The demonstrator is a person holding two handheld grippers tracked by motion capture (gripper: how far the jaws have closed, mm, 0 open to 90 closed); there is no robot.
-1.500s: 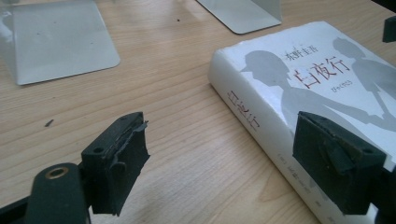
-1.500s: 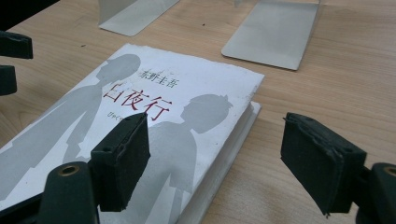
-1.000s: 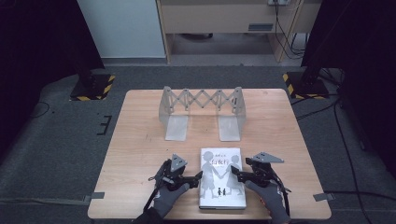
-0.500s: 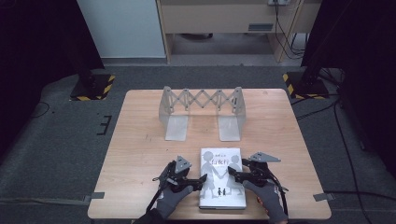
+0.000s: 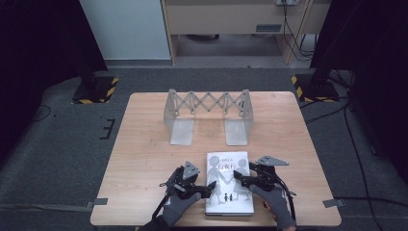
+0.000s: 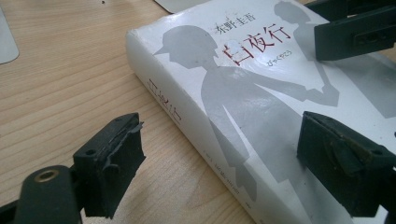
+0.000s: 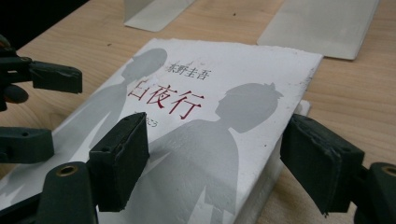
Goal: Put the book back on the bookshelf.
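The high view takes in the metal rack [image 5: 208,115] behind the book [image 5: 229,183], which lies at the table [image 5: 144,159] front edge. The left gripper [image 6: 219,158] straddles the book's spine, jaws wide; the right gripper [image 7: 215,163] spans its opposite edge, equally wide, gripping nothing.

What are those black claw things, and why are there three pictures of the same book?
Those claws are grabbing tools. A person in grey gloves holds one in each hand: the left gripper and the right gripper. One picture comes from a camera high above the wooden table. The other two come from small cameras riding on each tool, looking out between its black jaws. On the table lie a white book with grey shadow figures on its cover, and a folding metal book rack farther back. Nothing is held yet: both tools are open, one at each long side of the book.
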